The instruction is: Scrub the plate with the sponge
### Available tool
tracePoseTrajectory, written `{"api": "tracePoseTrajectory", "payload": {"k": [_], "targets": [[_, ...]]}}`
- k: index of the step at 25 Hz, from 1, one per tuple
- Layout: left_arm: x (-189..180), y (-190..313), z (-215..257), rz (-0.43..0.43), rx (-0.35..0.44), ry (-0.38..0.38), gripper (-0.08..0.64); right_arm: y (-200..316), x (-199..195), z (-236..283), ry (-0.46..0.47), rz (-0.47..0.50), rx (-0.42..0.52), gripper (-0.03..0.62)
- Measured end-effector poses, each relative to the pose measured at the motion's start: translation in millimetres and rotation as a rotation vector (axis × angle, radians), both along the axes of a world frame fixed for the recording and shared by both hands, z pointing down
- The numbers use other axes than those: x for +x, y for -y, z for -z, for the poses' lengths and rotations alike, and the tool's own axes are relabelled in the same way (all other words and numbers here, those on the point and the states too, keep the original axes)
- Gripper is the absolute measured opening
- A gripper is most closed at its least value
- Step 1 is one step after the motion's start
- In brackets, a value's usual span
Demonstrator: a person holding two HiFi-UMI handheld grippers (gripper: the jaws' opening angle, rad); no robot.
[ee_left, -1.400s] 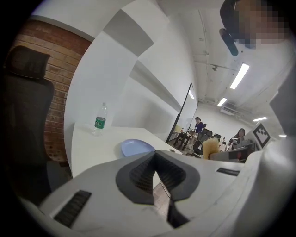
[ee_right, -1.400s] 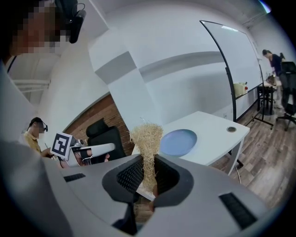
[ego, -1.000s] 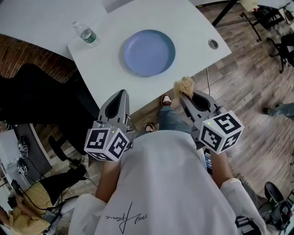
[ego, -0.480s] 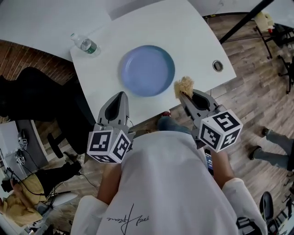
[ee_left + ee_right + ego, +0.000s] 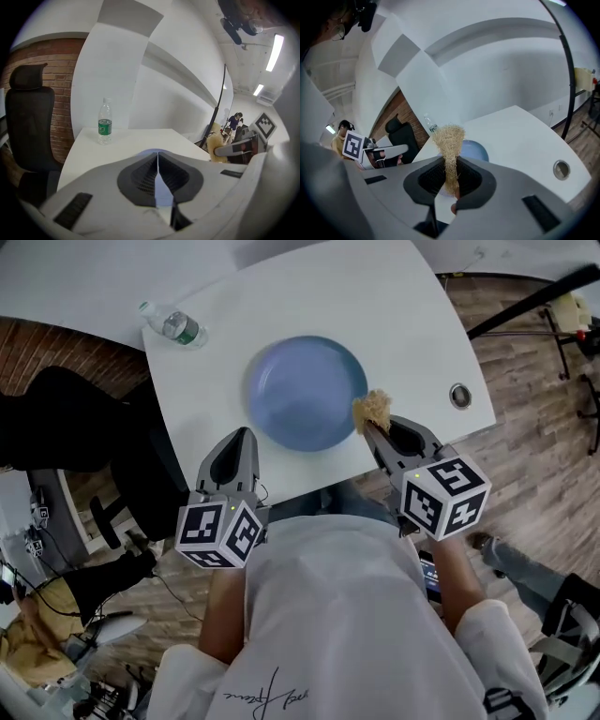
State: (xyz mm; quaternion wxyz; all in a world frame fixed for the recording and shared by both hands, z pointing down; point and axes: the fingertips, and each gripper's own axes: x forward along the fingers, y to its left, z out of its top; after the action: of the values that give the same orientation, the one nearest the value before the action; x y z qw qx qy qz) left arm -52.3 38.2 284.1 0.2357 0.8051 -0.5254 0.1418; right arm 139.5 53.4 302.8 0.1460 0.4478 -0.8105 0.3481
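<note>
The left gripper (image 5: pixel 246 432) and right gripper (image 5: pixel 367 426) have come nearer to the bench (image 5: pixel 394 315). The right jaws clamp the fibrous sponge (image 5: pixel 374 410) at the rim of the blue plate (image 5: pixel 300 390). The left jaws, empty, have just been opening, yet stand almost together.

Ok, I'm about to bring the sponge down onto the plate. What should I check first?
1. Sponge gripped: ok. The right gripper is shut on the sponge, whose fibrous end sticks out past the tips.
2. Plate ready: ok. The blue plate lies flat and empty on the white table.
3. Sponge over the plate's middle: not ok. It hangs at the near right rim.
4. Sponge touching the plate: cannot tell.
5. Bottle out of the way: ok. The water bottle sits at the far left corner, apart from the plate.
</note>
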Motion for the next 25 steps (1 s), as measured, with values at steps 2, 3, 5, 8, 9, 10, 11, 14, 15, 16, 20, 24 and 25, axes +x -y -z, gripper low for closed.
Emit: {"api": "tracePoseTrajectory", "payload": {"k": [2,3,5,8,9,10,11,14,15,16,20,24,25], "targets": [[-4,8,-10,0.016,-0.016,0.007,0.005,11,-3,-7,-0.002,0.004,-0.010,0.044],[-7,12,-16,0.022,-0.025,0.011,0.009,16,-6,-10,-0.002,0.005,-0.017,0.044],[-11,20,-27,0.026,-0.046,0.023,0.015,26,-10,-19,-0.002,0.002,-0.034,0.044],[-16,32,-44,0.016,-0.080,0.053,0.021,41,-18,-32,-0.005,-0.007,-0.067,0.044],[-17,36,-49,0.014,-0.090,0.061,0.021,45,-20,-37,-0.008,-0.012,-0.079,0.044],[-18,39,-53,0.012,-0.101,0.066,0.021,49,-21,-42,-0.014,-0.018,-0.093,0.044],[-19,43,-58,0.012,-0.112,0.067,0.021,53,-21,-47,-0.022,-0.027,-0.108,0.044],[-20,52,-77,0.016,-0.159,0.052,0.023,66,-18,-64,-0.061,-0.060,-0.151,0.044],[-22,55,-83,0.020,-0.176,0.046,0.023,70,-17,-70,-0.077,-0.072,-0.163,0.044],[-23,57,-89,0.026,-0.191,0.043,0.025,73,-17,-75,-0.093,-0.082,-0.175,0.044],[-31,64,-107,0.050,-0.240,0.044,0.028,84,-17,-91,-0.143,-0.114,-0.212,0.043],[-28,66,-122,0.037,-0.295,0.017,0.063,89,-12,-106,-0.178,-0.165,-0.256,0.043],[-27,66,-126,0.033,-0.310,0.009,0.067,90,-10,-111,-0.193,-0.186,-0.269,0.044]]}}
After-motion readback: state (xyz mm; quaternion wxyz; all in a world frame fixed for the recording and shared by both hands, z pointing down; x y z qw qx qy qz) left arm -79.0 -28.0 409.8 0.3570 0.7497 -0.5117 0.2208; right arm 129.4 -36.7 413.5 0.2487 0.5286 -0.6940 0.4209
